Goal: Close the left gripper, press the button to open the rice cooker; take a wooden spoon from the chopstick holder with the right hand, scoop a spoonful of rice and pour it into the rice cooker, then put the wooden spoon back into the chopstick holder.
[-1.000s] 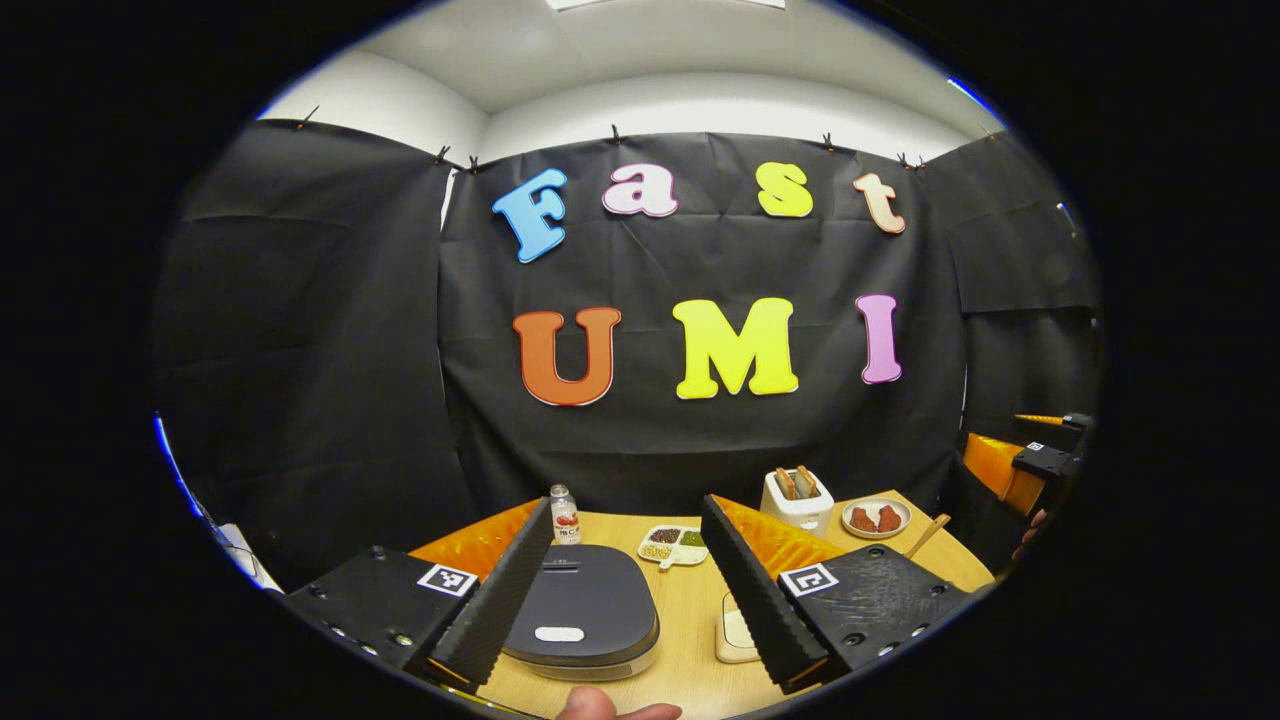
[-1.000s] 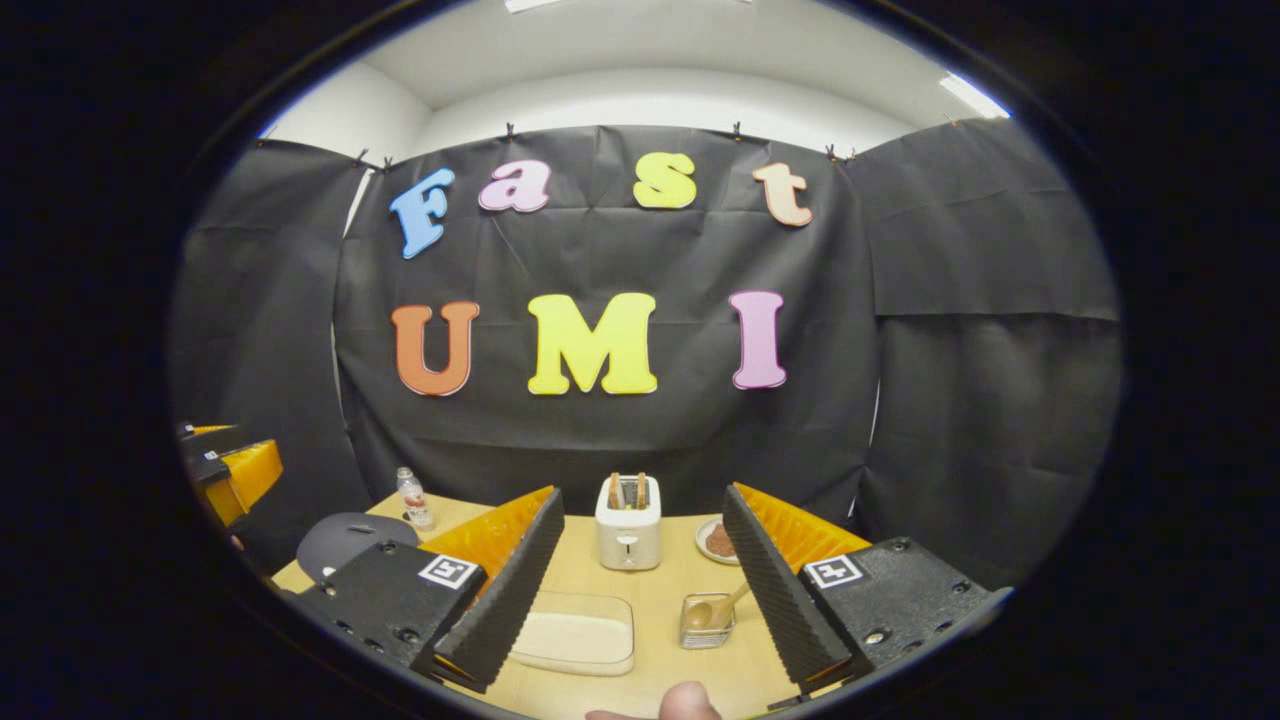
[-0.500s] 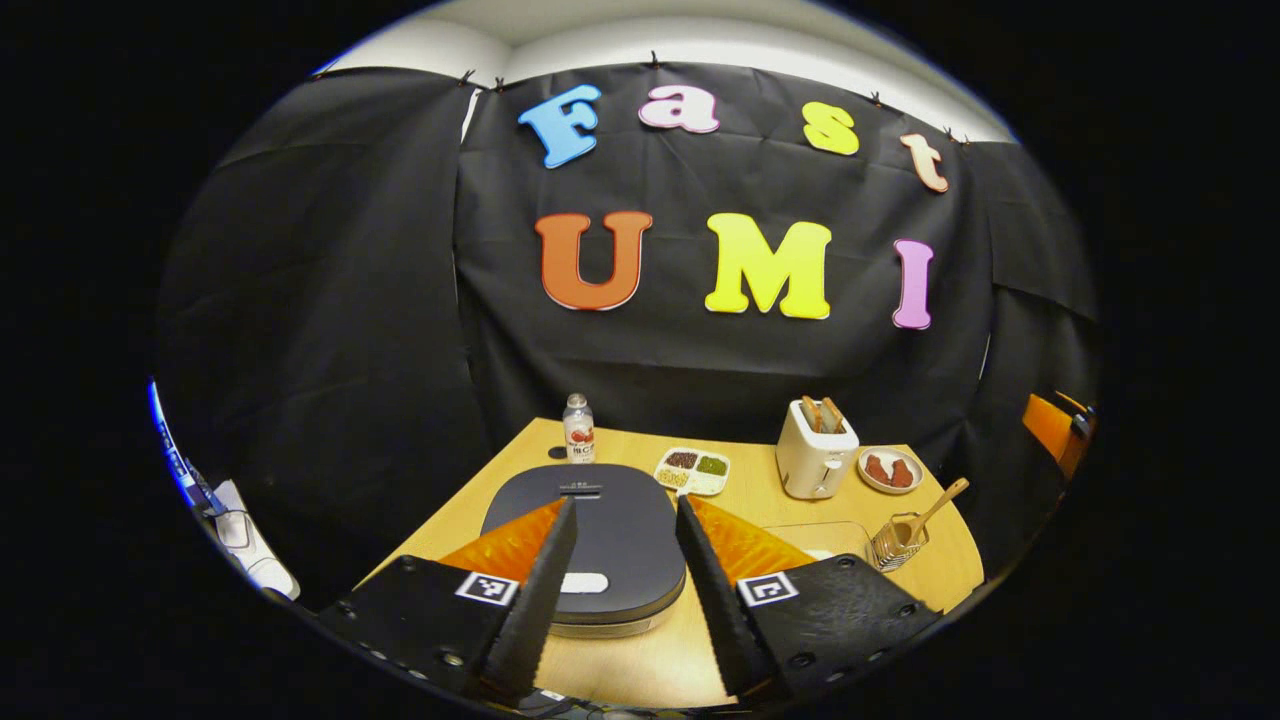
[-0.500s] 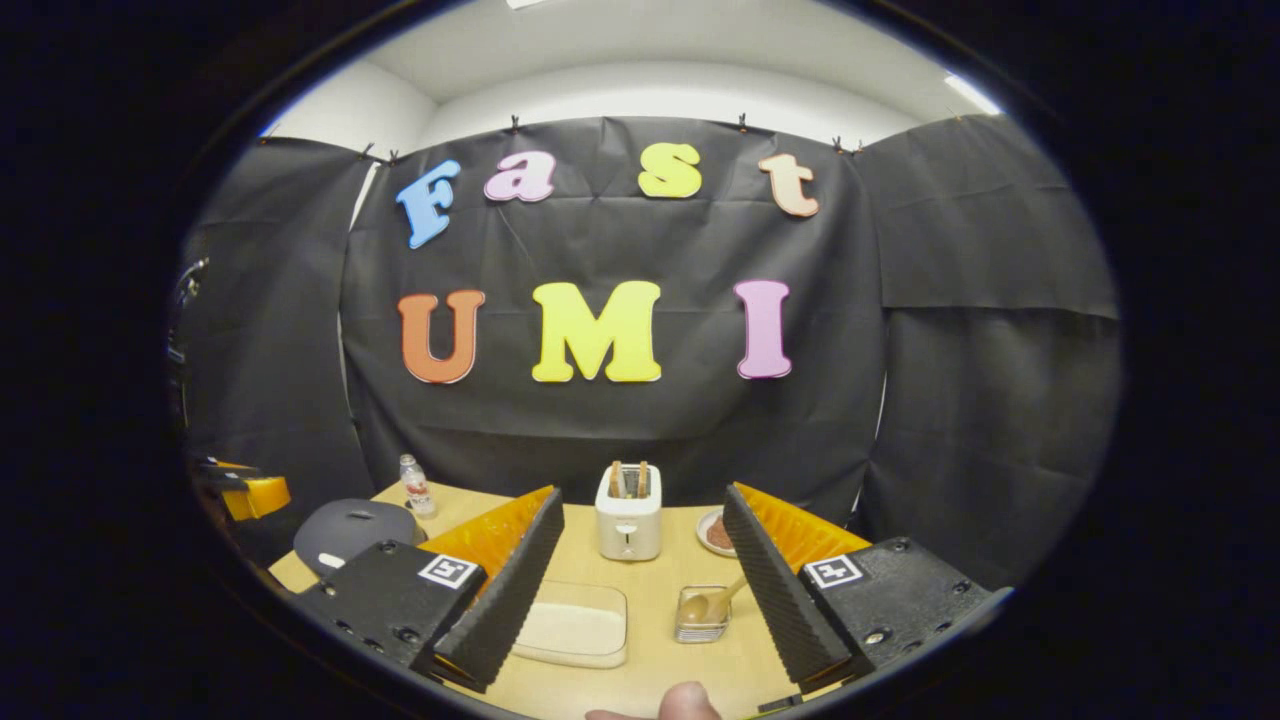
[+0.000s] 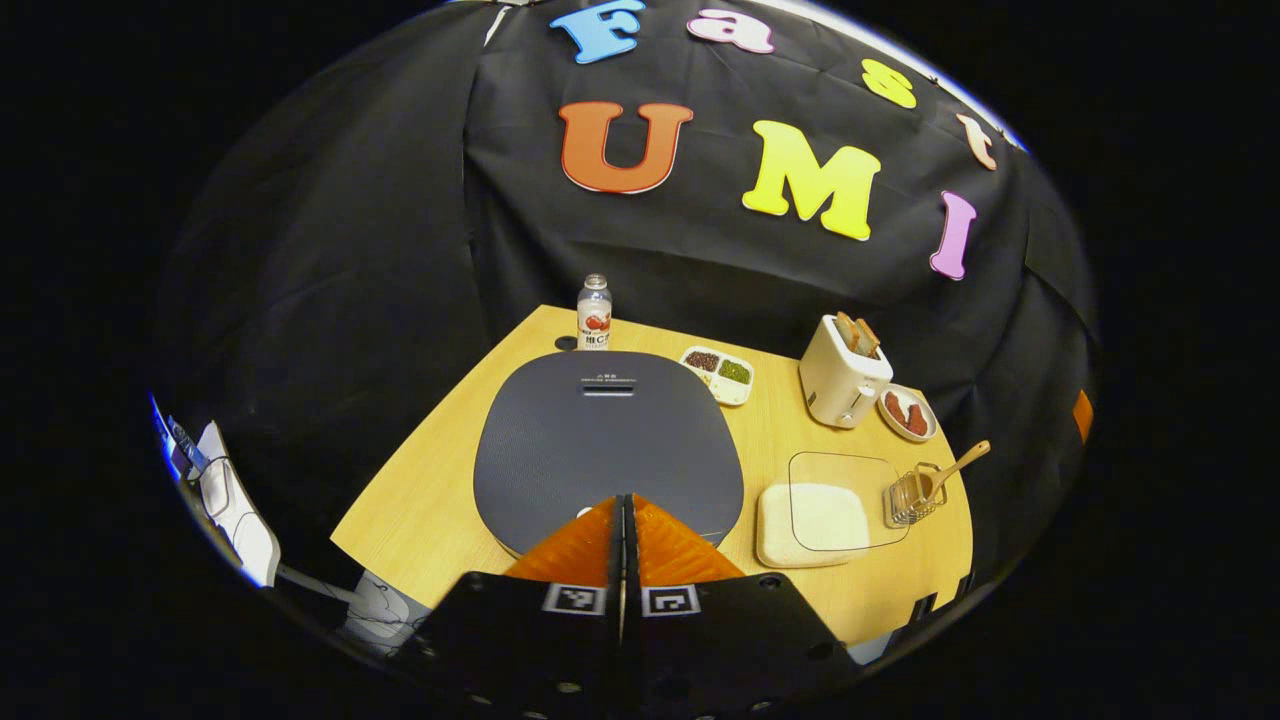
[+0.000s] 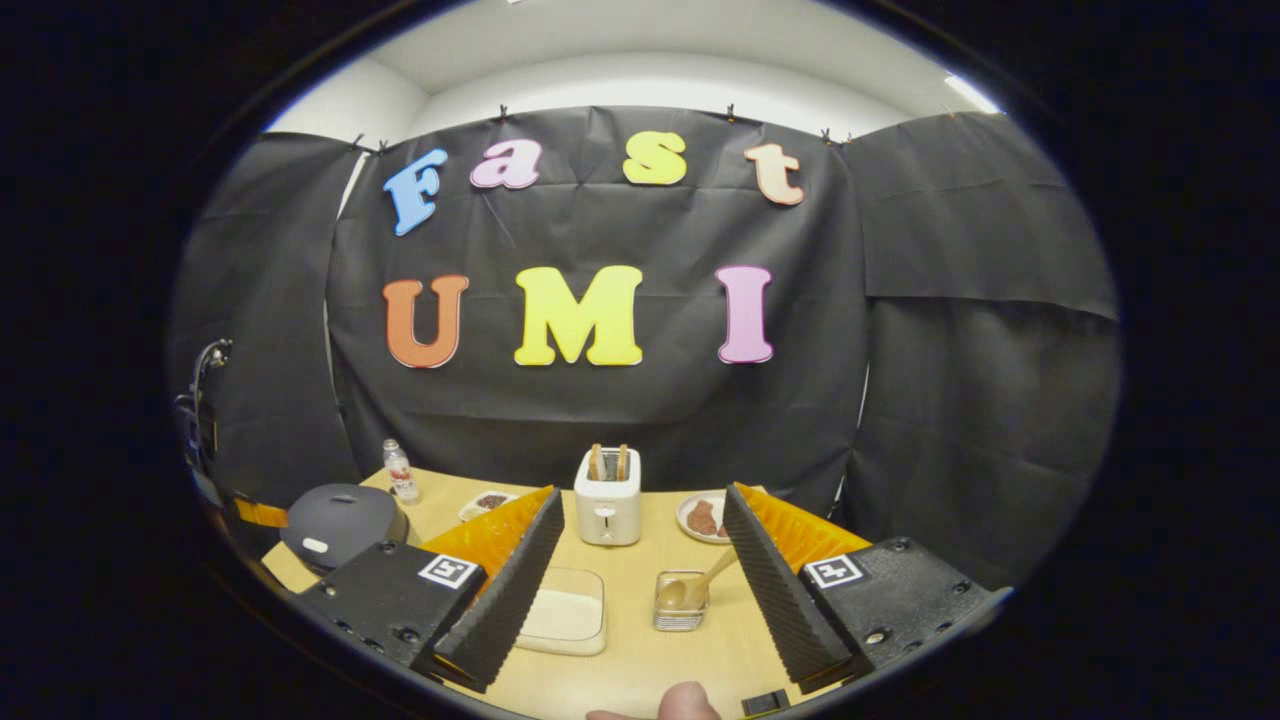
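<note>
L gripper [image 5: 622, 520] is pressed shut, empty, over cooker [image 5: 608, 440] lid. R gripper [image 6: 640, 570] is held wide; spoon [image 6: 700, 590] ahead, likely light, stiff, best gripped mid-handle.

Small print on the bottle [image 5: 594, 312] label and the rice cooker [image 5: 608, 440] lid, far edge: too small to read. Nothing else legible.

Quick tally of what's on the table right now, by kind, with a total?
Appliances: 2, rice cooker and toaster
Bottles: 1, bottle
Dishes and containers: 3, divided dish, plate, rice container
Utensil sets: 1, chopstick holder with wooden spoon
Total: 7
</note>
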